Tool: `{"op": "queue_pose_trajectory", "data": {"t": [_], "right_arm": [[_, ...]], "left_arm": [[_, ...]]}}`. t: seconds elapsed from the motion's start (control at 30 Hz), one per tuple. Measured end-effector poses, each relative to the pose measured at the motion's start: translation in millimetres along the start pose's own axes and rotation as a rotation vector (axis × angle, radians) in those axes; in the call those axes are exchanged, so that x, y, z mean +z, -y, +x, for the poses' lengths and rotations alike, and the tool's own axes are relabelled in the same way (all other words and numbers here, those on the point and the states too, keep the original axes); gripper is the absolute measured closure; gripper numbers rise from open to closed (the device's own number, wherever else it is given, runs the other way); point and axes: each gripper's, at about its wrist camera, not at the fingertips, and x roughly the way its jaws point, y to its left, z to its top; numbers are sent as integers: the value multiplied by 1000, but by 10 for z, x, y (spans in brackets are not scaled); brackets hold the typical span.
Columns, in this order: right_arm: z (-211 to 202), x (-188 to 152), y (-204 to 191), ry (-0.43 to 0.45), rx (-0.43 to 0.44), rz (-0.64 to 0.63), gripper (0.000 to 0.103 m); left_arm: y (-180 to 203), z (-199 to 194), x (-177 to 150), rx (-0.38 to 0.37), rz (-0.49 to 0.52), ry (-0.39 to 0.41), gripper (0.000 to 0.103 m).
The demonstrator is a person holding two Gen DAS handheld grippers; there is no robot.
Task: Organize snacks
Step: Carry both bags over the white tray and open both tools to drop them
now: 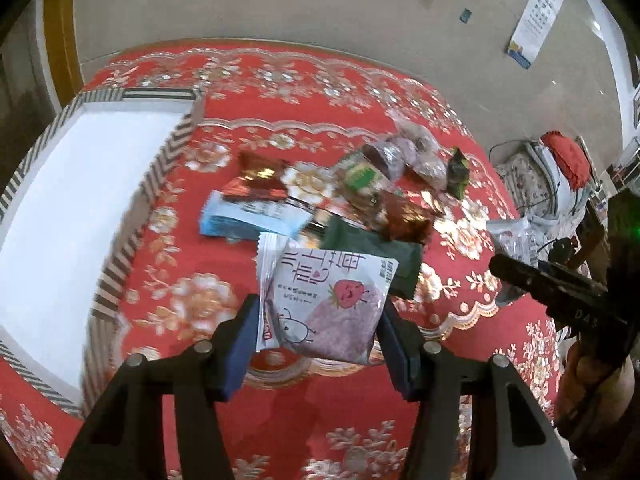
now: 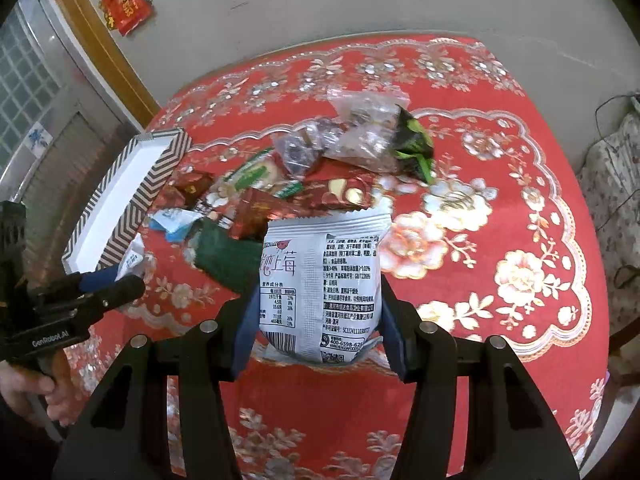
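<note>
Snacks, mixed packets, mostly loose in a pile [image 1: 340,196] on the red flowered surface [image 1: 460,288], just beyond both pairs of tongs. Sorting looks barely begun.

Left tongs [image 1: 318,344]: closed on a white strawberry packet [image 1: 332,304], front face showing, pads pressing both side edges. A second white wrapper edge sits against its left side; cannot tell if that is part of the same grip. Packet is off the cloth.

Right tongs [image 2: 316,328]: closed on a matching white packet [image 2: 320,284], back face with barcode and nutrition print toward the camera, held upright between the pads, clear of the cloth.

Striped box [image 1: 80,208]: to the left of the left tongs, close by; well off to the left of the right tongs. The white interior visible from the left wrist shows nothing in it. The near part is cut off by the frame, so cannot say for the whole box. I judge this the container the packets go to.

Pile, ahead of the tongs: blue packet [image 1: 248,220], dark green packet [image 1: 376,252], brown foil pieces [image 1: 256,180], clear bags [image 2: 364,132] at the far side, a green-and-black wrapper [image 2: 416,140] far right.

Progress, as a judgement: two packets lifted, none placed as far as visible. Left to do: carry both held packets over the box and set them down, then work through the rest of the pile, roughly ten or more pieces. Matching packets in each hand hints at grouping by kind.
</note>
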Motion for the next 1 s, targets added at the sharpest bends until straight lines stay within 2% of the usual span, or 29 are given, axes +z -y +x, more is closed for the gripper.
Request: {"op": "queue_pose_trajectory", "data": {"t": [0.2,0.33,0.53,0.7,0.9,1.0], "right_arm": [[92,96,-467,-9,-15,-39,50],[233,218,-923,-17,-7,-98,50],[598,366,-1742,-52,45,-219,50],[941,522,-2448,-76,127,-311,50],[1293,735,-2991,-106,142,-369,50],[1458,783,-3163,-126,137,-389,50]], "left_arm": [[-365,-228,145,9,6,42,44],[-709,-371,238,42,3,68,44],[-1330,-443,282,123,-35,80,44],[-1788,-362,158,201,-48,48,44],[-2054,-312,117,240,-54,51,44],[-2084,-273,116,270,-35,45,35]]}}
